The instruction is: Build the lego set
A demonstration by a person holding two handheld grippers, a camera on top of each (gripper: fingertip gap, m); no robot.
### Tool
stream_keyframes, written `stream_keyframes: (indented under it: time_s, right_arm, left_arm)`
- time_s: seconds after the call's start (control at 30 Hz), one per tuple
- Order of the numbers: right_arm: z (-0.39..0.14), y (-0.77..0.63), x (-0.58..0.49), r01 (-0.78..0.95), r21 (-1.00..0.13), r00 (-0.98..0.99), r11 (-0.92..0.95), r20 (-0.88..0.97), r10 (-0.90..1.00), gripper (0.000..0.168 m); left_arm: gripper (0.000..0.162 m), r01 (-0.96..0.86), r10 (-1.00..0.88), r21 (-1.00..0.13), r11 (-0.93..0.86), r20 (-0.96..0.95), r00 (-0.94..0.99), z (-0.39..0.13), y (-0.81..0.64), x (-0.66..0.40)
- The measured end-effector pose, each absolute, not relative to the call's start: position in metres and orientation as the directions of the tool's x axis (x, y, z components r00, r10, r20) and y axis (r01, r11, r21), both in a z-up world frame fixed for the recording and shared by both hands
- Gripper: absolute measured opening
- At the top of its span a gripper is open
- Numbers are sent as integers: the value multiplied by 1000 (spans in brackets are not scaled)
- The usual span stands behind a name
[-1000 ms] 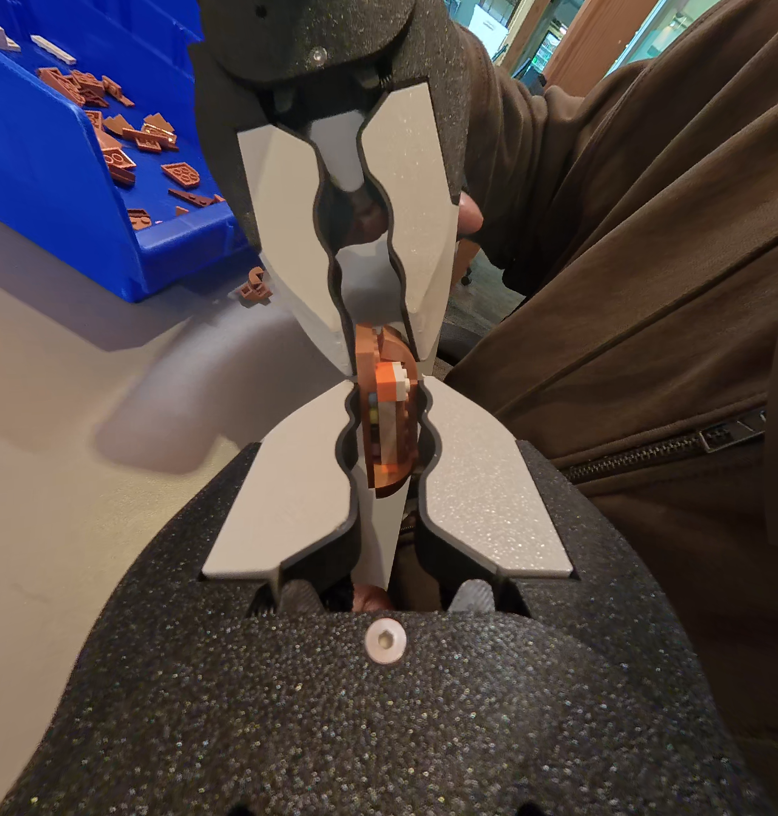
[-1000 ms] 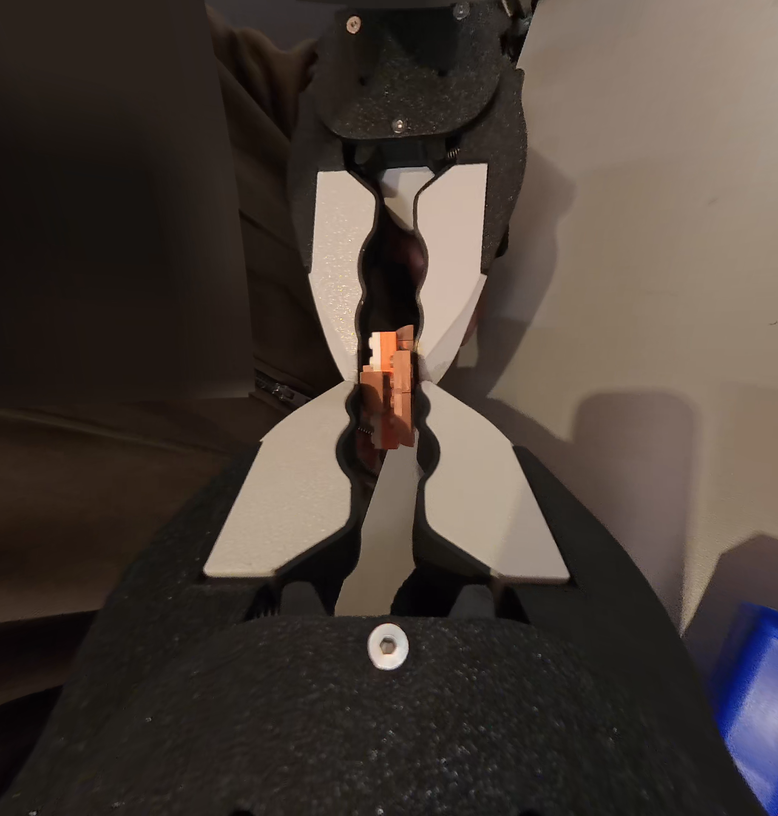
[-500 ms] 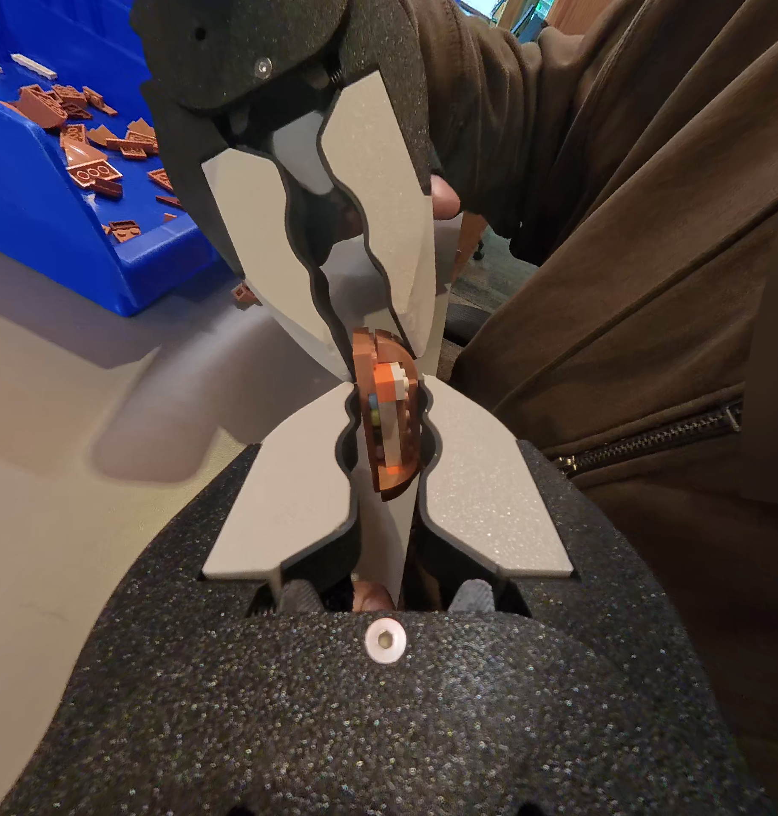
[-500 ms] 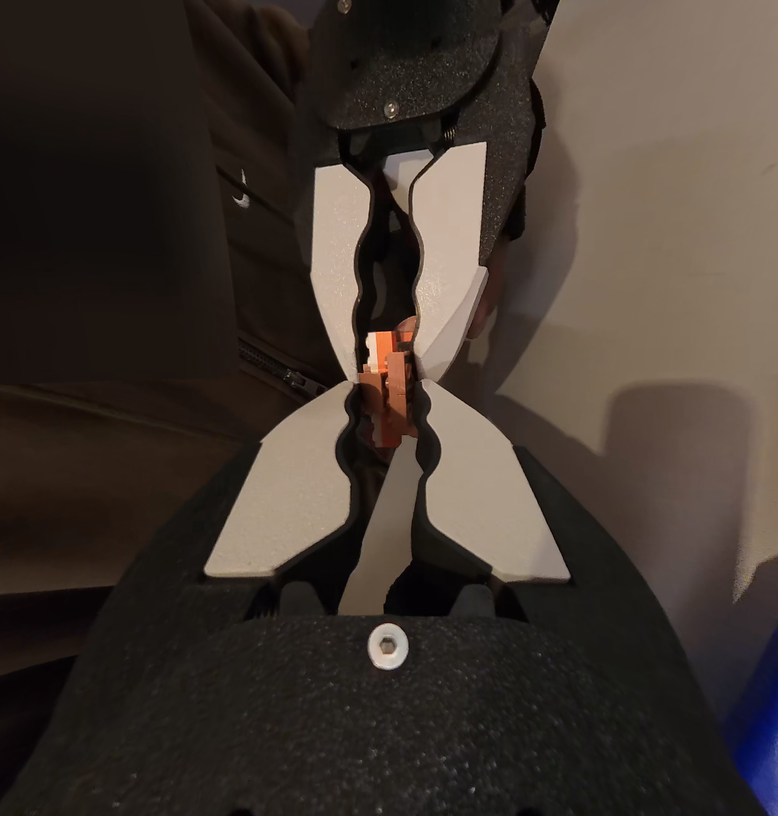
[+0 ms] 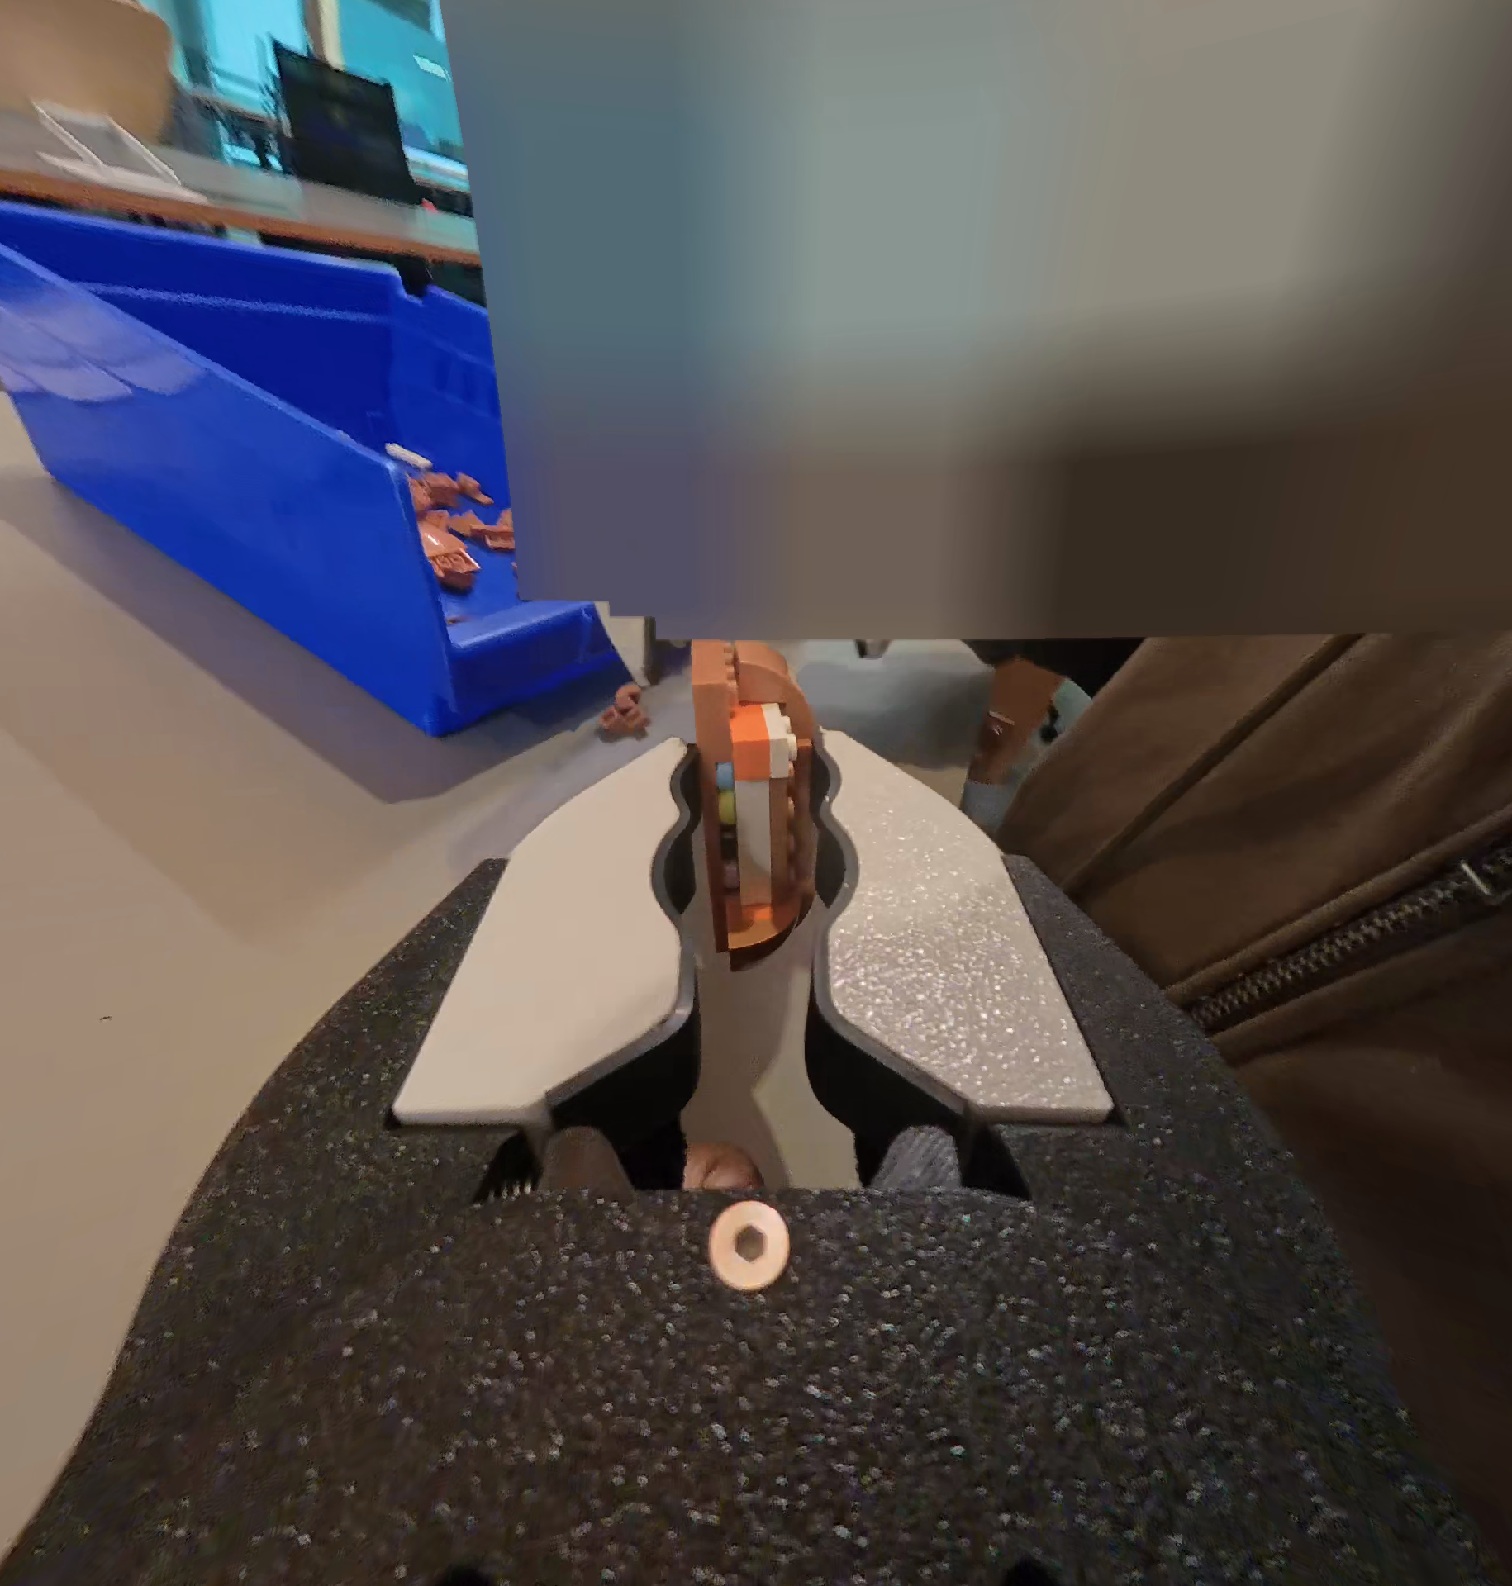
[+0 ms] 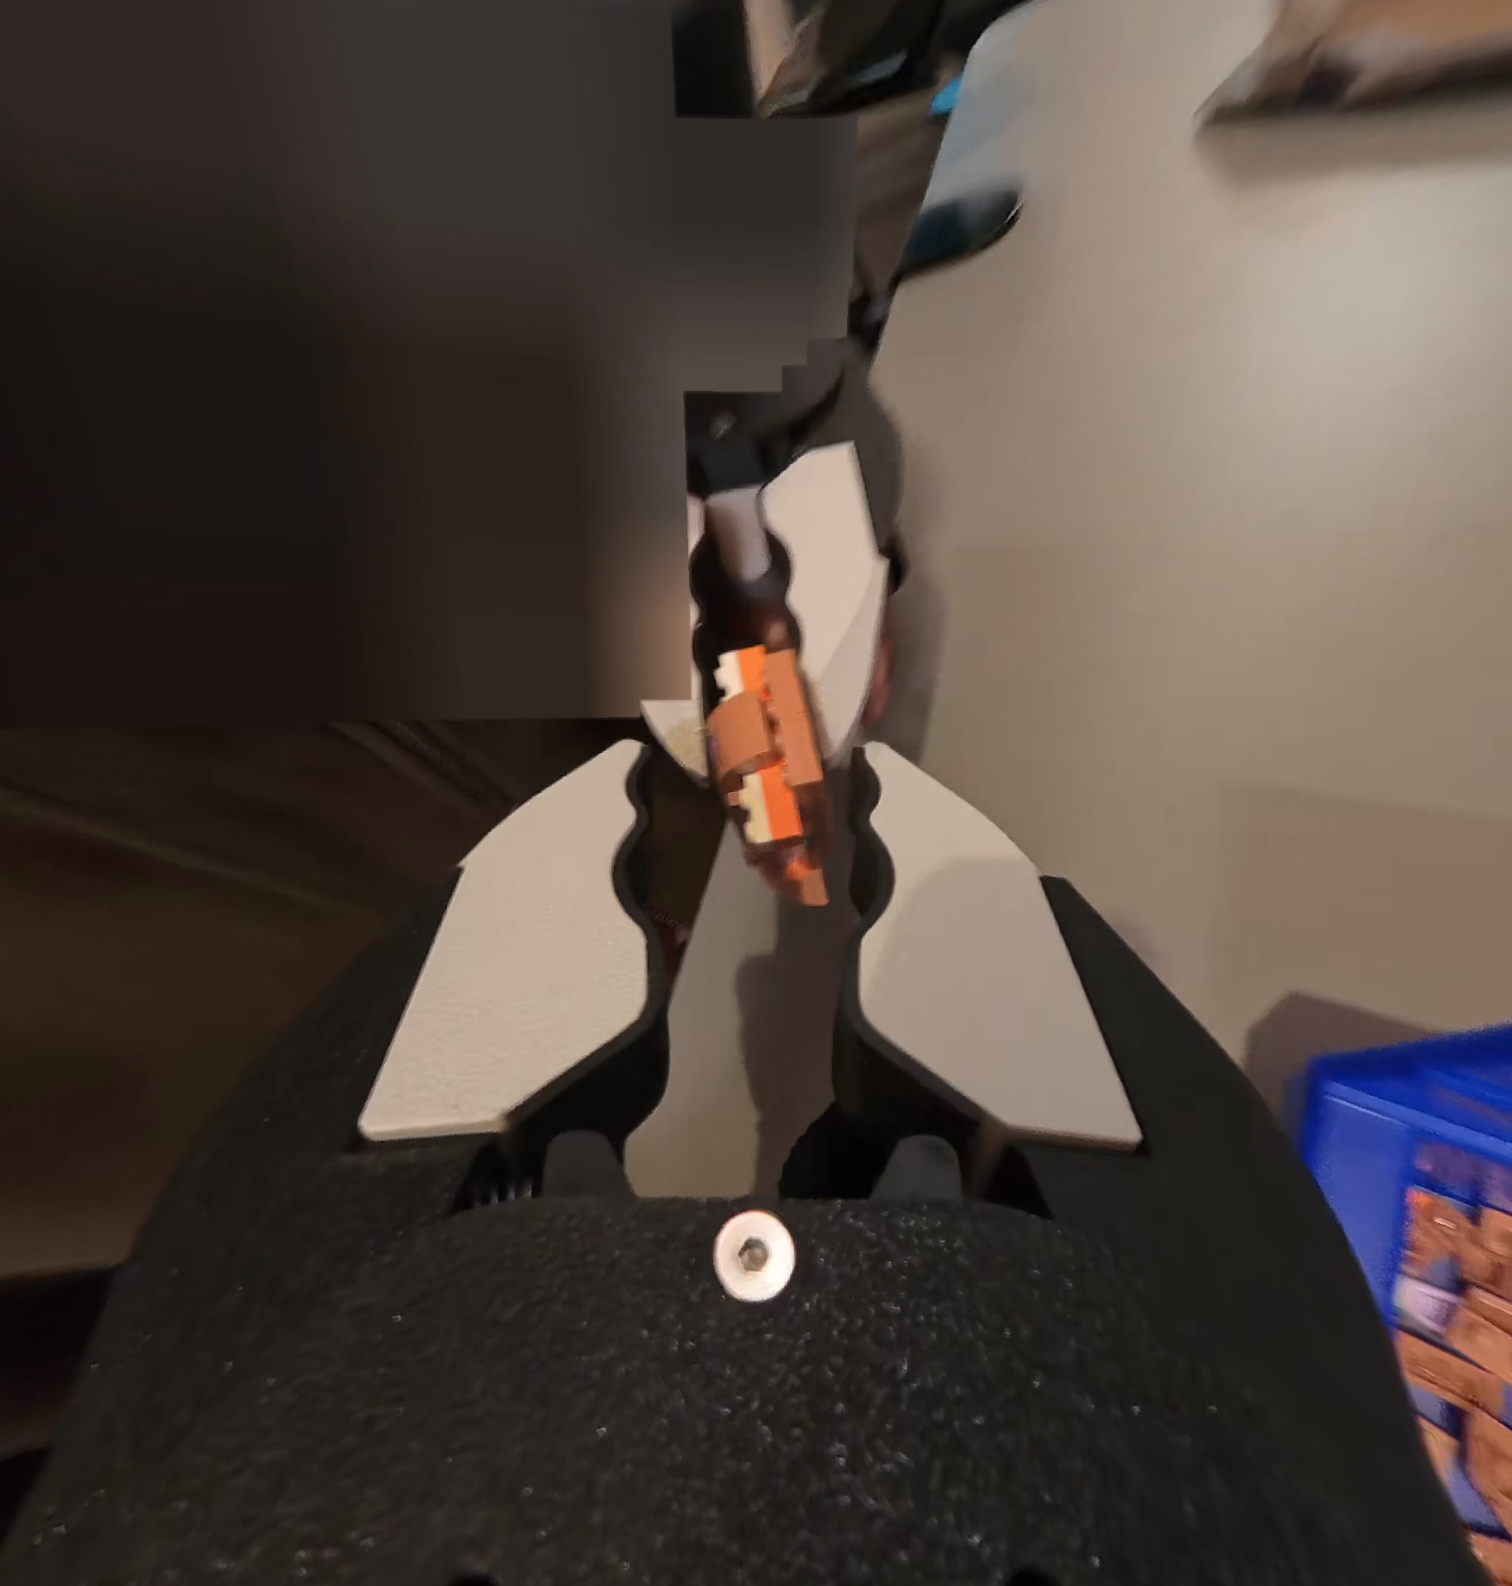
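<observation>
The right tongs are spreading wide and letting go; the small brown-and-orange brick lego model is staying clamped in the closed left tongs, above the grey counter; that press looks finished.

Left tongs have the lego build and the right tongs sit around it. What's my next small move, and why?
Probably ease the right tongs straight back off the lego build. Their jaws stand open with a gap on each side of it, while the left tongs are clamped on it, so it needs no second hold. The blue bin lies close by for the next piece.
</observation>
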State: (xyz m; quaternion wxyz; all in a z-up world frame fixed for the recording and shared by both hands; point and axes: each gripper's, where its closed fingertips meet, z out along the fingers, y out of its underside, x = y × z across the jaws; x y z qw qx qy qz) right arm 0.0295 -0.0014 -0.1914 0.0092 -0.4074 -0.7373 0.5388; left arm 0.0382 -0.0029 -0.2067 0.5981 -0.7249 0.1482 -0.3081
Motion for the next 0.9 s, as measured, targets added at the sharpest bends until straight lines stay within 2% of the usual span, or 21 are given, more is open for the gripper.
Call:
stream_keyframes:
  time_s: [0.13, 0.37, 0.9]
  right_arm:
    - [-189, 0, 26, 548, -833, -672, 67, -391, 629, 37]
    - [-186, -1, 18, 532, -847, -684, 23, -414, 601, 28]
    - [-187, 12, 8, 563, -824, -656, -67, -495, 570, 20]
  left_arm:
    - [24, 152, -534, -977, -152, 211, 819, -201, 0, 37]
    - [24, 106, -499, -987, -123, 154, 853, -201, 5, 36]
    - [23, 106, -515, -984, -140, 164, 842, -202, 18, 25]
